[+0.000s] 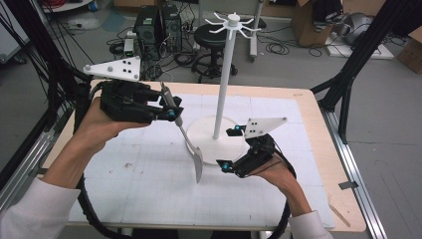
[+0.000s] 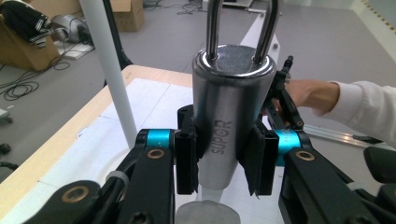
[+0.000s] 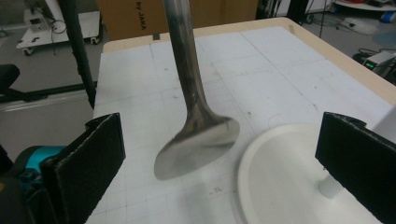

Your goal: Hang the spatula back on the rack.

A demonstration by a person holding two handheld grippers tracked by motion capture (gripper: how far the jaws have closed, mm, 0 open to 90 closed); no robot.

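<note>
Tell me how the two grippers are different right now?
The left gripper has its jaws shut on the shiny steel spatula, clamping its round handle; the right gripper has its jaws wide open with nothing pressed between them. In the high view the left one is held up higher above the white table mat, while the right sits low by the white round stand base. Both are black with blue joints.

Beyond the tongs lies a grey floor [image 1: 388, 149] strewn with black cables [image 1: 278, 48] — a black round stool [image 1: 210, 37] and two dark computer towers [image 1: 158, 25] stand there. Cardboard boxes [image 1: 309, 22] sit farther right; the wood-edged tabletop [image 1: 318, 124] carries a white gridded sheet.
</note>
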